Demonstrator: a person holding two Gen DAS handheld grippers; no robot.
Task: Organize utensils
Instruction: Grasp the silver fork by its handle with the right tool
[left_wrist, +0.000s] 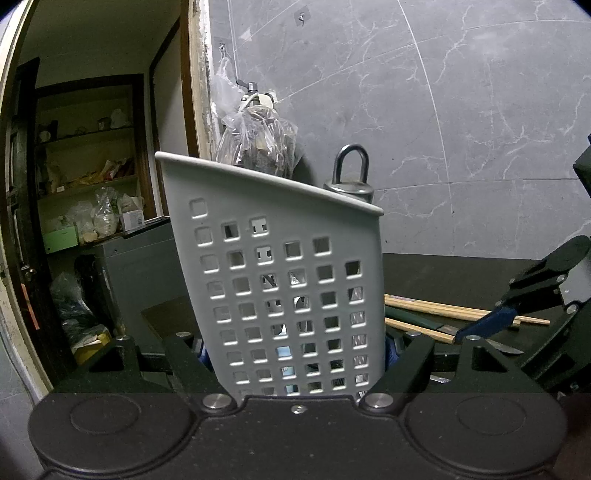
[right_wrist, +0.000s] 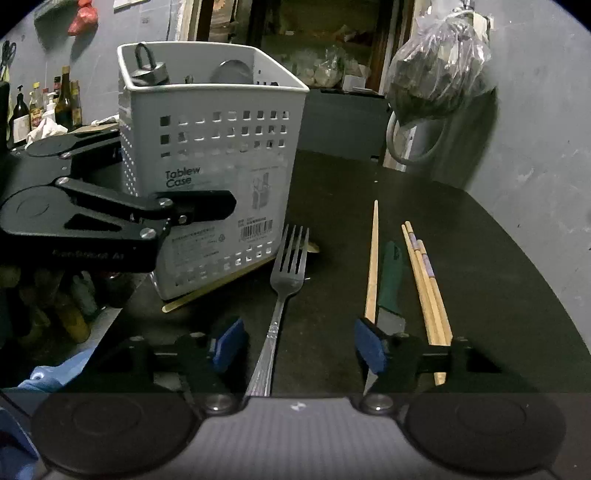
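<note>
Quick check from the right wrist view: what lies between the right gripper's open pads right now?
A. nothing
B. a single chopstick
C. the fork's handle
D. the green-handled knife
C: the fork lies on the dark table with its handle running back between the right gripper pads, which stand apart and do not touch it; the knife and chopsticks lie further right.

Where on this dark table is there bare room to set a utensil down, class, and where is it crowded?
Bare table lies right of the chopstick pair, out to the table's edge, and behind the single chopstick toward the wall. It is crowded from the white utensil case past the fork to the green-handled knife.
</note>
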